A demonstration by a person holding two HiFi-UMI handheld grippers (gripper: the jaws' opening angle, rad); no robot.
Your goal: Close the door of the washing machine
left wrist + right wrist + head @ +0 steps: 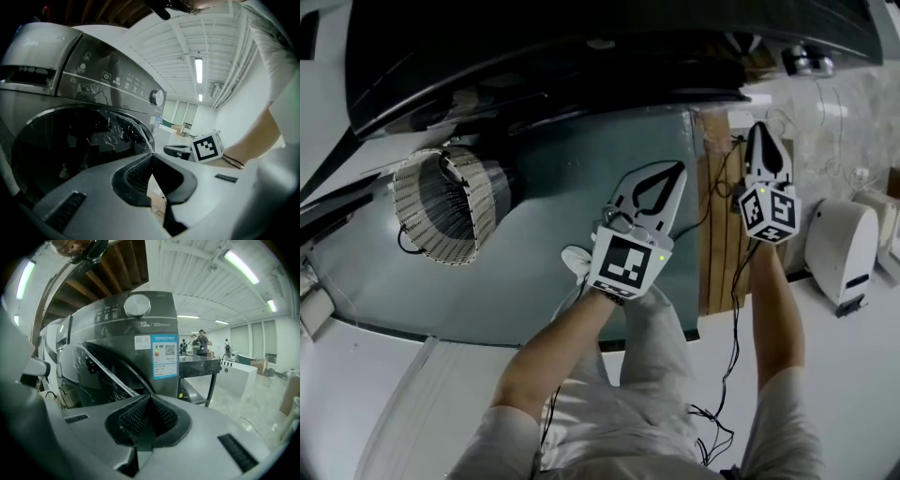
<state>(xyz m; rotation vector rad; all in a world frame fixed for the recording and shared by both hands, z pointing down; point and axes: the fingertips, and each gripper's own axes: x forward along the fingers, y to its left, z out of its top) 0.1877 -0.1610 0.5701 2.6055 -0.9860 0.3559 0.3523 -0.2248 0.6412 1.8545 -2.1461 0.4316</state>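
Note:
The grey front-loading washing machine (pixel 93 79) fills the left gripper view, with its round dark glass door (pixel 79 150) just beyond my left gripper (pixel 151 157). That gripper is shut and holds nothing. In the right gripper view the machine's corner with a silver knob (pixel 137 305) and a blue label (pixel 165 356) stands ahead, the door's dark rim (pixel 110 369) to its left. My right gripper (pixel 150 397) is shut and empty. From the head view both grippers, left (pixel 675 171) and right (pixel 759 129), point at the machine's dark top (pixel 581 47). I cannot tell whether the door is latched.
A wicker basket (pixel 441 206) lies on the floor to the left of the machine. A wooden strip (pixel 722 216) and a white appliance (pixel 844 248) stand at the right, with black cables (pixel 731 309) trailing by my right arm. People and tables (pixel 201 345) are far off.

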